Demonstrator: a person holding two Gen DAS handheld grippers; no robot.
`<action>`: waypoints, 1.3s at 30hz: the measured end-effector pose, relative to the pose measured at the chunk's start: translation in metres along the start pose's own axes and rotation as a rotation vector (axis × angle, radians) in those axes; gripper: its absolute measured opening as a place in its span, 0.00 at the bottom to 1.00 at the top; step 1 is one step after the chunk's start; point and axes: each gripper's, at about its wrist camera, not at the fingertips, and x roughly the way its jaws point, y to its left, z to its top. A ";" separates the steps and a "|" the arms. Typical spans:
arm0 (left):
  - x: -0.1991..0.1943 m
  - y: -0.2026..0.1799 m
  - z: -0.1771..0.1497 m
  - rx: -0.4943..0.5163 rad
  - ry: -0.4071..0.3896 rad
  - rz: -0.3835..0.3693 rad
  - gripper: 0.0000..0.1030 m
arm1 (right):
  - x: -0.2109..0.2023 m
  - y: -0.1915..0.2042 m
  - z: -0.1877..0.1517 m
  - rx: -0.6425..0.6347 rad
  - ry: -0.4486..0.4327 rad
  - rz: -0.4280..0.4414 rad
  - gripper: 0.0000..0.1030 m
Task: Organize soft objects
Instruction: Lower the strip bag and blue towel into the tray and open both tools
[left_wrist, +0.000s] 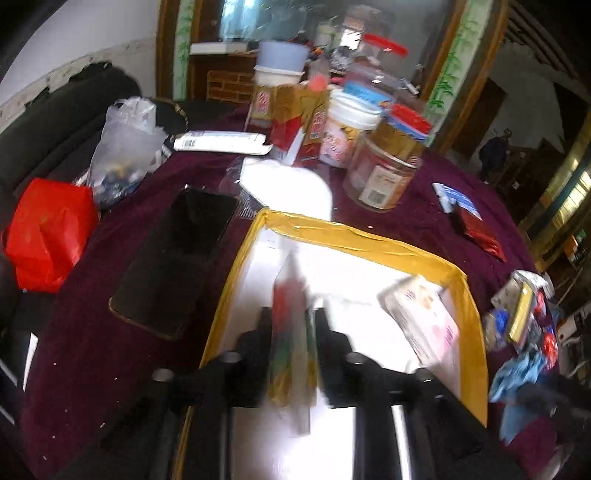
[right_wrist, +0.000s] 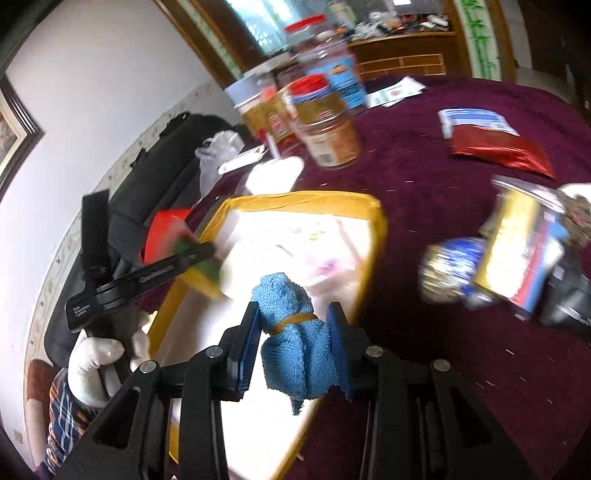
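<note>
Soft daylight, blown-out glare inside the white box, motion blur, dark fisheye-bent corners.

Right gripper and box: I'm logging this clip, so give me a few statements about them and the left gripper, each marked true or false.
1. The right gripper holds a blue cloth bound with a rubber band. True.
2. The box has a green taped rim. False: the tape is yellow.
3. The left gripper is empty. False: a blurred colourful packet sits between its fingers.
4. The tablecloth is dark maroon. True.
5. The black phone lies inside the box. False: it lies on the cloth beside it.
</note>
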 end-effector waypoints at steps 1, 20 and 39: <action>0.004 0.003 0.003 -0.012 0.008 0.005 0.56 | 0.007 0.003 0.004 0.000 0.012 0.007 0.34; -0.095 0.065 -0.019 -0.176 -0.168 -0.187 0.66 | 0.137 0.051 0.050 0.018 0.172 -0.010 0.35; 0.007 0.037 0.023 -0.240 0.009 -0.077 0.67 | -0.076 -0.025 0.016 0.028 -0.178 -0.141 0.65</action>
